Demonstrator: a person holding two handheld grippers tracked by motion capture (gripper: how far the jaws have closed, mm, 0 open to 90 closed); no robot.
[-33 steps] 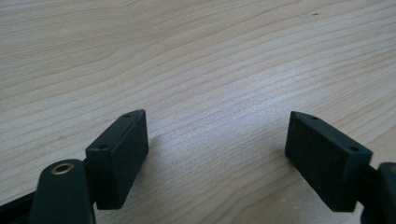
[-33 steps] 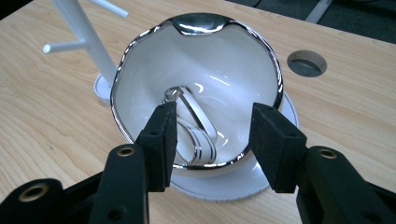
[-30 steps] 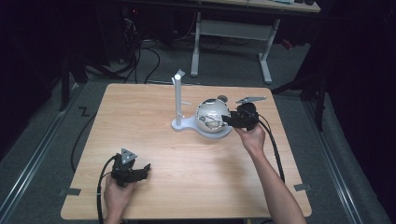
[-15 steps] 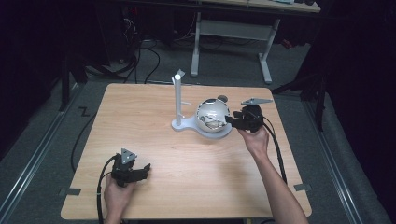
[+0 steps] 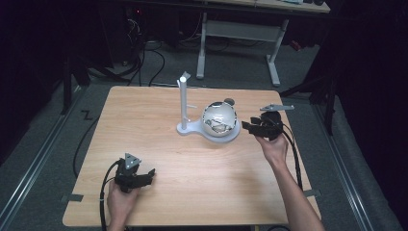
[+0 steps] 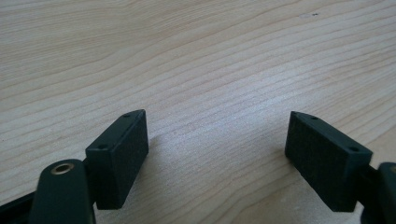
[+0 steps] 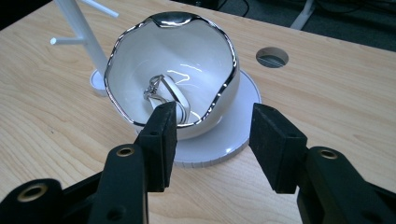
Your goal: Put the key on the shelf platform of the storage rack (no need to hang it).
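Note:
A white bowl with a wavy silver rim (image 5: 219, 119) (image 7: 173, 70) sits on the round base of a white jewellery stand (image 5: 192, 129), whose thin post (image 5: 183, 101) rises at its left. Silver rings (image 7: 161, 91) lie in the bottom of the bowl. My right gripper (image 5: 246, 126) (image 7: 212, 116) hovers just right of the bowl and points at it, jaws open with nothing between them. Low over the bare wood at the table's front left, my left gripper (image 5: 149, 174) (image 6: 217, 135) is wide open and empty.
The wooden table (image 5: 144, 125) has a round cable hole (image 5: 229, 101) (image 7: 272, 57) just behind the bowl. Short pegs stick out of the stand's post (image 7: 74, 28). Dark floor, cables and another table's legs lie beyond the far edge.
My right gripper has drawn back to the right, away from the bowl's side. The left gripper and the bowl have stayed put.

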